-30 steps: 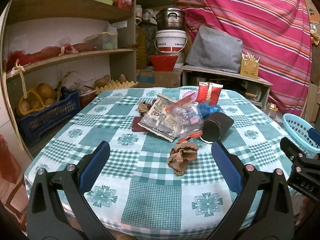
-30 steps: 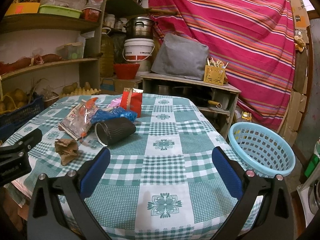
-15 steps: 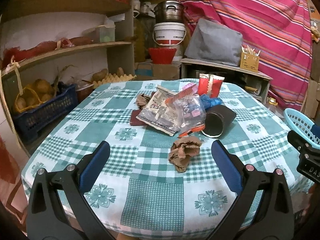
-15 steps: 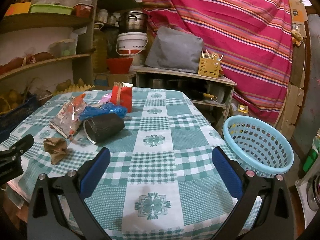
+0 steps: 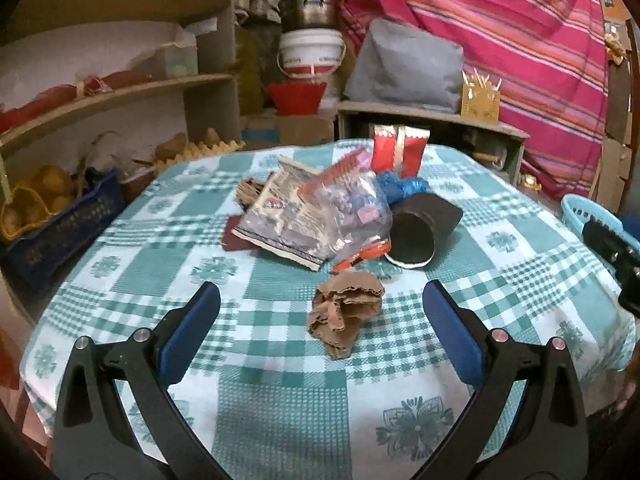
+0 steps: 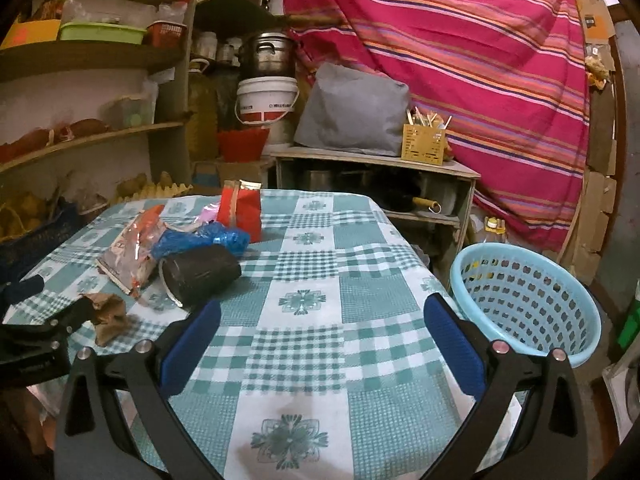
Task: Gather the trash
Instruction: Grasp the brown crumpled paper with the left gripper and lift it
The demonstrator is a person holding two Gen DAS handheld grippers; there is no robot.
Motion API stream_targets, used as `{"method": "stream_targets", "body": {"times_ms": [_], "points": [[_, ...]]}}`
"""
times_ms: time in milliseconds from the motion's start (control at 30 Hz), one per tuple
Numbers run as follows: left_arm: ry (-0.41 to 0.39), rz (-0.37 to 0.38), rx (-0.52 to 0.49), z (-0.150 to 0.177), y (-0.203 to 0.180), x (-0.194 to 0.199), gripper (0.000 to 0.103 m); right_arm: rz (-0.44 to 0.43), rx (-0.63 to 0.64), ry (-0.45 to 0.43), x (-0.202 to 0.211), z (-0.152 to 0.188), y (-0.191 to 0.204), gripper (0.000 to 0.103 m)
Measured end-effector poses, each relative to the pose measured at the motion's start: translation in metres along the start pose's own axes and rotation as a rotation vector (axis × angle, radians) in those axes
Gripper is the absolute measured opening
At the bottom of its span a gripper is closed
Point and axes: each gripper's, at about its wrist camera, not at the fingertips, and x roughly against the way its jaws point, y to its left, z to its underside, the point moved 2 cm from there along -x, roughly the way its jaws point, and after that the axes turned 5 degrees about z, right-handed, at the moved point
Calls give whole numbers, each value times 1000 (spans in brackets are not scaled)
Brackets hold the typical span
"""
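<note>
Left wrist view: left gripper spread wide, empty, crumpled brown paper wad just ahead between its fingers, remaining wrappers piled beyond. Right gripper likewise wide and empty; light blue perforated plastic basket at its right looks nearly empty, so collection has barely begun.

ahead of the left gripper with its blue pads: green-and-white checked tablecloth, brown crumpled paper, black cup, red packet. right of the right gripper: light blue basket. behind: pink striped cloth.

Woven cloth tablecloth, crumpled matt paper wad, plastic basket
</note>
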Motion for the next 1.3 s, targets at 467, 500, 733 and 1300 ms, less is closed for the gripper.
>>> {"method": "stream_targets", "body": {"times_ms": [467,500,733,1300], "points": [[150,99,18,4,0,-49,45,-12,-17,91,-36,6,3,99],[154,102,19,5,0,-49,45,-22,-22,99,-38,7,5,99],[126,82,-5,-3,11,-38,44,-104,-21,125,-48,-2,27,99],[45,23,14,-60,71,-37,44,-200,135,252,-91,-9,102,99]]}}
